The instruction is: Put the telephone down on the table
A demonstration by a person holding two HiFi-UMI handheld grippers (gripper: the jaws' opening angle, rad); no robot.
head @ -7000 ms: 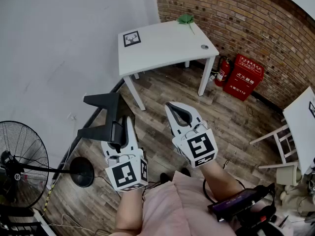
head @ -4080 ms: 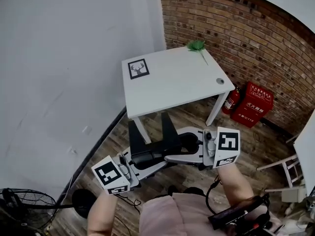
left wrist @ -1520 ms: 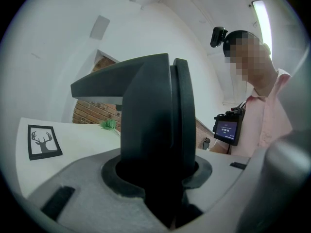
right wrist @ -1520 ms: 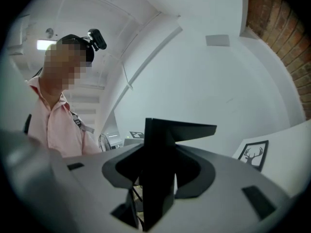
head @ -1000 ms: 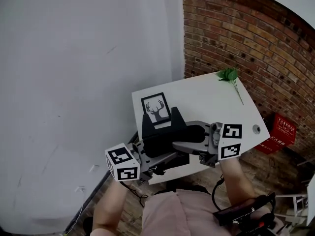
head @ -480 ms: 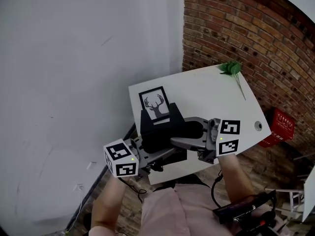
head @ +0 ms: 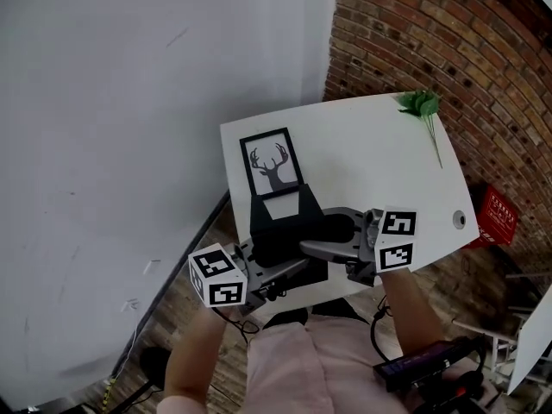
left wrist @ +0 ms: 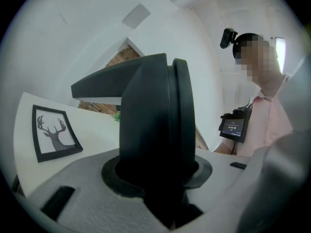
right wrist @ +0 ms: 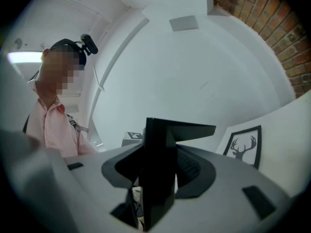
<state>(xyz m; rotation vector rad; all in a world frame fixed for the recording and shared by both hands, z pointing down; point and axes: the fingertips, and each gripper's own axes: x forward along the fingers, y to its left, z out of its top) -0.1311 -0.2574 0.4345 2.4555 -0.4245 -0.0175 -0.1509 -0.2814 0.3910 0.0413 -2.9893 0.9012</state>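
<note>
Lower than a second ago, both grippers have brought the telephone (head: 285, 231) down over the near edge of the bench (head: 362, 162), and the framed deer picture (head: 272, 164) beyond it now shows almost whole. The left gripper (head: 276, 270) has its fingers clamped on one side of the black body, and the right gripper (head: 319, 247) has its fingers clamped on the other side. Whether the base touches the bench yet cannot be told. To finish well, I judge both hands should keep level and sink together, carry the base a little further in from the edge, and let go only once it sits flat. The picture lies just beyond and is the one thing in the way of going deeper. Farther off, a green sprig (head: 420, 103) lies at the far corner and a round cable hole (head: 458, 220) sits near the right edge, both well apart.
</note>
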